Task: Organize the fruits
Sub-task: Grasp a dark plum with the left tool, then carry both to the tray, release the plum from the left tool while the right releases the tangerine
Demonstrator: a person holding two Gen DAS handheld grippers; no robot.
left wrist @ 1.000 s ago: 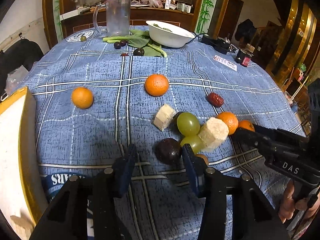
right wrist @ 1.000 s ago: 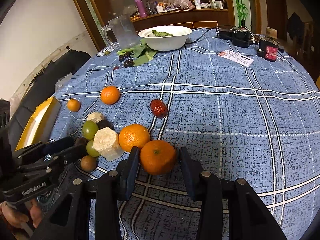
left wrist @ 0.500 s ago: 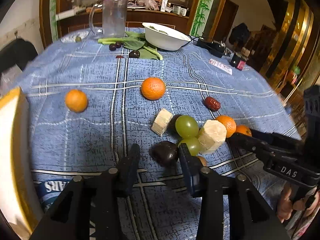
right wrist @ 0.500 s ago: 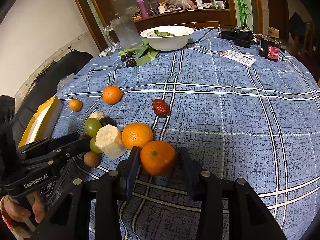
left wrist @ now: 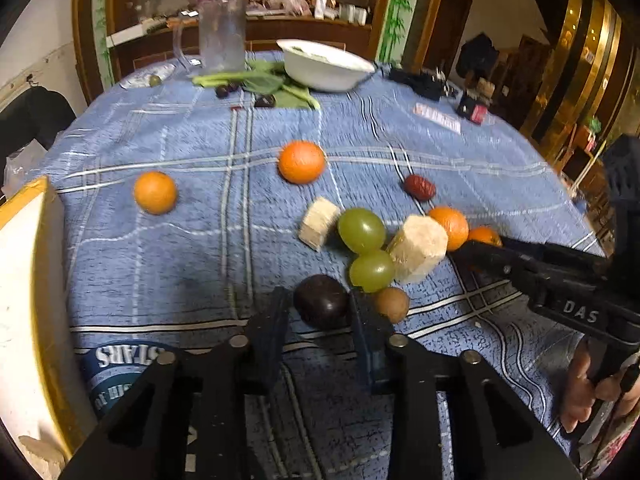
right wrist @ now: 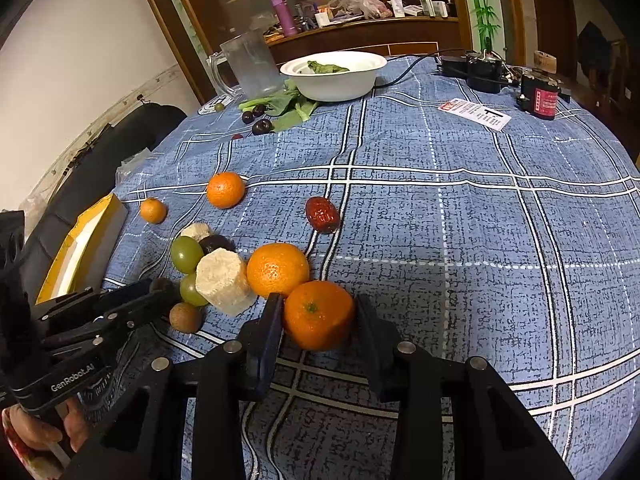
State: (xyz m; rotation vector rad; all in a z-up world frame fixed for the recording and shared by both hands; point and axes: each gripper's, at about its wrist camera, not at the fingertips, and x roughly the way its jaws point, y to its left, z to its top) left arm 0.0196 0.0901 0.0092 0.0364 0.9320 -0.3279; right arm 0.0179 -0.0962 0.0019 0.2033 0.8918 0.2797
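Note:
A dark plum (left wrist: 320,302) lies on the blue checked cloth between the fingers of my left gripper (left wrist: 318,296). Its jaws are closing and both pads meet the plum's sides. Beside it are a small brown fruit (left wrist: 392,304), two green grapes (left wrist: 361,230), and two pale cut chunks (left wrist: 418,248). My right gripper (right wrist: 318,300) has an orange (right wrist: 318,316) between its fingers. Its jaws are closing too, and the pads touch the orange on both sides. A second orange (right wrist: 277,269) sits just behind it. My left gripper (right wrist: 160,292) reaches in from the left in the right wrist view.
Two more oranges (left wrist: 155,192) (left wrist: 302,161) and a red date (left wrist: 419,187) lie farther out. A yellow-edged white box (left wrist: 24,280) stands at the left edge. At the far end are a white bowl (left wrist: 324,66), a clear jug (left wrist: 222,36), greens and dark plums.
The left jaws have narrowed from well apart to touching the dark plum. The right jaws have drawn slightly closer onto the orange. Neither fruit has moved off the cloth.

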